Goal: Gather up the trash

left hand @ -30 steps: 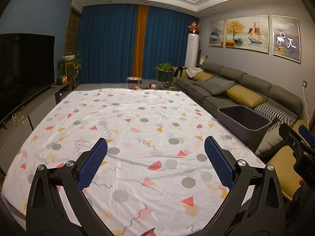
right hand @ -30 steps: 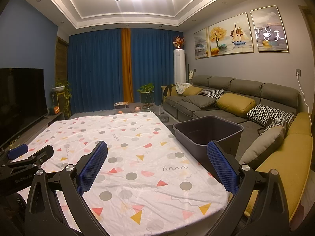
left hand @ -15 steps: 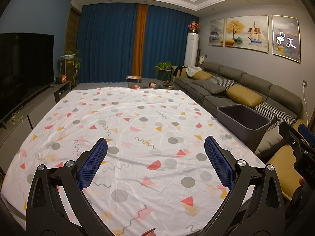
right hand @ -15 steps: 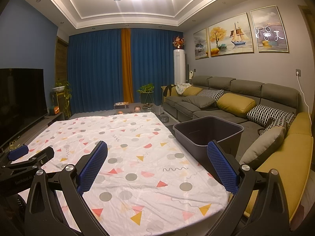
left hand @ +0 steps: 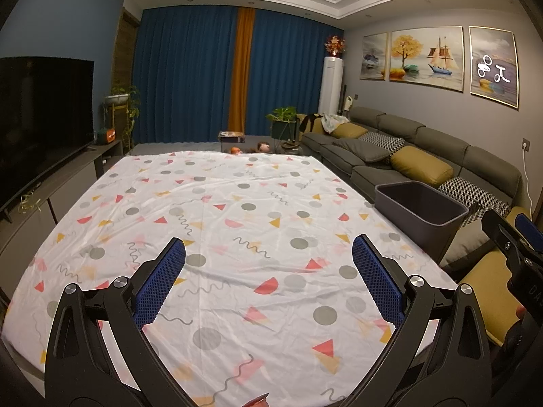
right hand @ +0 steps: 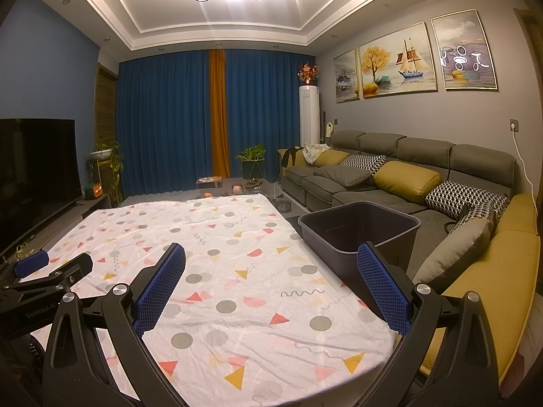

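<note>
A dark grey bin (left hand: 419, 208) (right hand: 359, 229) stands off the right edge of the table, beside the sofa. The table wears a white cloth with coloured shapes (left hand: 237, 230) (right hand: 210, 257). My left gripper (left hand: 268, 257) hovers open over the near part of the cloth, nothing between its blue pads. My right gripper (right hand: 271, 261) is open too, near the table's right front corner, its right finger (right hand: 380, 281) in front of the bin. A small reddish thing (left hand: 256, 401) peeks in at the bottom edge of the left wrist view; what it is I cannot tell.
A grey and mustard sofa (right hand: 407, 183) with cushions runs along the right wall. A dark TV (left hand: 40, 115) on a low cabinet lines the left side. Blue curtains, plants and small items on the floor (left hand: 234, 135) lie beyond the table's far end.
</note>
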A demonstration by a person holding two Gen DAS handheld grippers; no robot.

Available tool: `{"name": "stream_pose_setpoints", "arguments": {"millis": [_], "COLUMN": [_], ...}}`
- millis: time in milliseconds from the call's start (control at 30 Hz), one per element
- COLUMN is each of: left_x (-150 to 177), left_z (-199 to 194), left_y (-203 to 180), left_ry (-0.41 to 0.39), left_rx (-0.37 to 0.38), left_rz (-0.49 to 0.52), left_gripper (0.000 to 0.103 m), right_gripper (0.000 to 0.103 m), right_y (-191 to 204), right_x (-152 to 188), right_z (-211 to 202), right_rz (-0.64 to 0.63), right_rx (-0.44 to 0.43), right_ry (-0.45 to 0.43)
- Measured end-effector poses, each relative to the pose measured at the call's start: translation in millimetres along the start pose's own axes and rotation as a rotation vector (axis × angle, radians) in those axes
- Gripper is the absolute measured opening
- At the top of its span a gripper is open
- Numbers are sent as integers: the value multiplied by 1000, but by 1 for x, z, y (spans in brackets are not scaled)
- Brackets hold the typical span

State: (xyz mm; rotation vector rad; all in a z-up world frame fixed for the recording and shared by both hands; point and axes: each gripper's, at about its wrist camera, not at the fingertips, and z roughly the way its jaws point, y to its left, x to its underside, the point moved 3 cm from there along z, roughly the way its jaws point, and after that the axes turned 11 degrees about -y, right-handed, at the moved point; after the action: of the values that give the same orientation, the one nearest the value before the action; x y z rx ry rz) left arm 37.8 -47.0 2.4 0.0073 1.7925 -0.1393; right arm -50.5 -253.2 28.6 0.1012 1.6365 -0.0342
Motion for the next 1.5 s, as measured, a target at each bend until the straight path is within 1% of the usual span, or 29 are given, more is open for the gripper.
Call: {"name": "stream_pose_setpoints", "arguments": {"millis": [1500], "left_x": [-1], "left_z": [2], "left_y": [-3], "left_ry": [3], "left_rx": [4], "left_rz": [3], "left_gripper": [97], "right_gripper": [97], "right_y": [0], "right_x": [-1], "right_z": [2], "right_rz": [4], "right_rx": [2], "right_ry": [2]}}
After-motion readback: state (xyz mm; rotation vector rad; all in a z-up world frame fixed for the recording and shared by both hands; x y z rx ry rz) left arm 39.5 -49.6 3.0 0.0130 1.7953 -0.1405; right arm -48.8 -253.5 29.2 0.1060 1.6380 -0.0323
